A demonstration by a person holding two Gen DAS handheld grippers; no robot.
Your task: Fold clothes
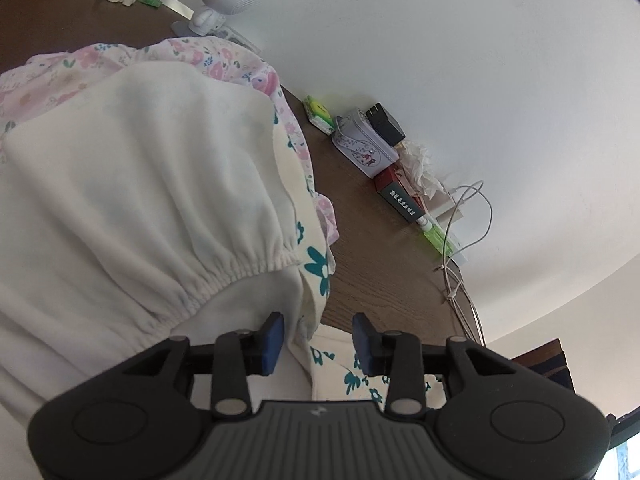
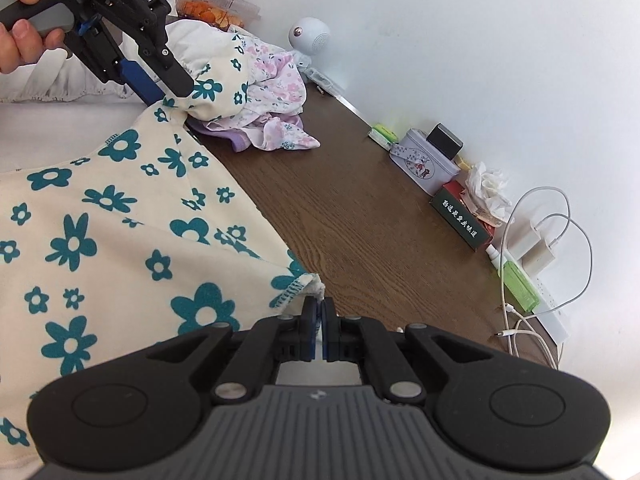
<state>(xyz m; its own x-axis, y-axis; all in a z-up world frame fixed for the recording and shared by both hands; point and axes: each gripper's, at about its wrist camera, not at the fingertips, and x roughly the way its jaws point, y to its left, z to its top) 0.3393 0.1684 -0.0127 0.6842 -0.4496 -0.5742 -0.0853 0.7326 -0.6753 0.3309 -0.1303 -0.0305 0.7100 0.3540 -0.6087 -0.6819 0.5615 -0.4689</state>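
The right claw [image 2: 319, 310] sits nearest the lens in the right wrist view, its blue pads pressed together on the stitched hem corner of the flowered garment [image 2: 120, 240]. The cream cloth with teal flowers spreads from that corner toward 9 and 10 o'clock, covering the near left part of the brown desk [image 2: 360, 220].

The garment's long edge runs from the pinched corner up toward 11 o'clock, ending at the left claw [image 2: 168, 94], held in a hand [image 2: 20, 24]. In the left wrist view the left claw [image 1: 318, 340] stands spread, flowered cloth lying between and below the pads without being pressed. Judgement: the far corner is released or about to be re-gripped, and the right claw alone holds the garment; the coming fold turns on that 5-to-11 o'clock axis.

Beyond, a white fleece garment [image 1: 140, 200] with an elastic band lies at 10 o'clock, over a pink floral pile [image 2: 276, 92]. Boxes and cables line the wall at 3 o'clock.
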